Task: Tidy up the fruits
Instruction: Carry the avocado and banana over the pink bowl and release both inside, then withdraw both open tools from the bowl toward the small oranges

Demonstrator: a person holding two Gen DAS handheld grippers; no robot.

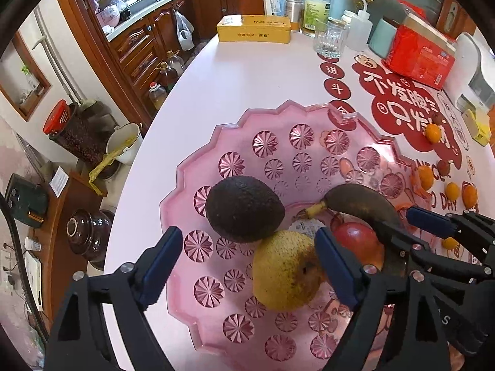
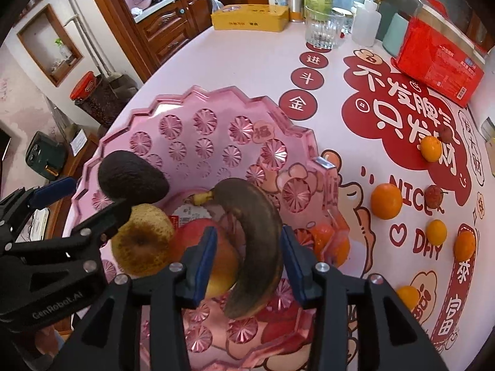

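Observation:
A pink faceted fruit bowl point(image 1: 278, 114) point(image 2: 198, 92) holds a dark avocado point(image 1: 244, 213) point(image 2: 133, 179), a yellow pear point(image 1: 284, 272) point(image 2: 142, 241), a red apple point(image 1: 355, 235) point(image 2: 191, 238) and a brown, overripe banana point(image 1: 362, 201) point(image 2: 256, 241). My left gripper point(image 1: 250, 266) point(image 2: 86, 201) is open wide over the pear; its left pad stands clear of the fruit. My right gripper point(image 2: 247, 262) point(image 1: 408, 225) straddles the banana, which rests on the apple, with a gap at the left pad. Several small oranges point(image 2: 386, 201) and lychees point(image 2: 434, 196) lie on the table to the bowl's right.
At the table's far side stand a yellow box point(image 1: 253, 27), a glass jar point(image 1: 331, 40), bottles point(image 1: 315, 3) and a red package point(image 1: 420, 58). The table edge curves down the left, with kitchen floor clutter beyond. One orange point(image 2: 324, 238) sits against the bowl's right wall.

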